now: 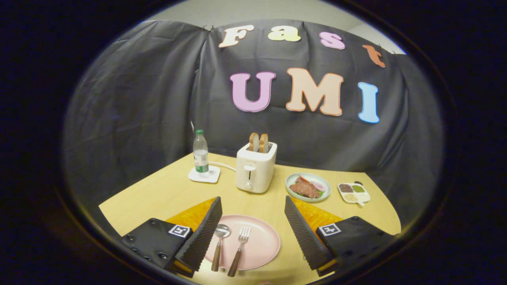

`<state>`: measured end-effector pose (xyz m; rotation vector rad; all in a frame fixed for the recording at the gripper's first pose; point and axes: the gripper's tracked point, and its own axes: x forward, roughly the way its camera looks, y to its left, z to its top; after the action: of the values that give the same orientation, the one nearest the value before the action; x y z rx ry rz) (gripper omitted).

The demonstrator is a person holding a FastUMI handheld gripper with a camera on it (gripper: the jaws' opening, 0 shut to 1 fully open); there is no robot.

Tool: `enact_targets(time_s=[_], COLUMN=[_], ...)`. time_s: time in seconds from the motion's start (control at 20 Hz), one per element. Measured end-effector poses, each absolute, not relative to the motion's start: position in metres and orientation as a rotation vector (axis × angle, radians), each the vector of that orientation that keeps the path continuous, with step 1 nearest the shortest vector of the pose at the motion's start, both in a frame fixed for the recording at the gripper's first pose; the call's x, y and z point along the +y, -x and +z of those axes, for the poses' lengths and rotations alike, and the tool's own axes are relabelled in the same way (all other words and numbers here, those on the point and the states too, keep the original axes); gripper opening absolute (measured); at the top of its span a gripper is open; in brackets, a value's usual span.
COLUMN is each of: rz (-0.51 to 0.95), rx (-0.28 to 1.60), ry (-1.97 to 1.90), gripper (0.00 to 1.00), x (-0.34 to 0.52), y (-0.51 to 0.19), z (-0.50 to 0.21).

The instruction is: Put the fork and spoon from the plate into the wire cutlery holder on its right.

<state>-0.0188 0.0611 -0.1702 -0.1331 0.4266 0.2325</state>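
A pink plate (261, 243) lies on the wooden table between my two fingers. On it rest a spoon (219, 245) and a fork (240, 250), side by side, both with brown handles pointing toward me; the spoon is nearest my left finger. My gripper (253, 211) hovers above the plate, open wide, with nothing between its fingers. An orange mat (317, 215) shows under the plate, behind both fingers.
Beyond the plate stands a white toaster (255, 168) with two bread slices. A water bottle (201, 154) on a white coaster is to its left. A plate of food (308, 187) and a small divided dish (353, 192) sit to its right.
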Motion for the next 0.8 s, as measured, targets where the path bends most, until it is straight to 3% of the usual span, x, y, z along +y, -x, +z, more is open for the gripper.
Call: enact_targets(time_s=[0.8], rz=[0.274], rx=[0.767], ry=[0.271], gripper=[1.00], x=[0.051], y=[0.062], z=[-0.307])
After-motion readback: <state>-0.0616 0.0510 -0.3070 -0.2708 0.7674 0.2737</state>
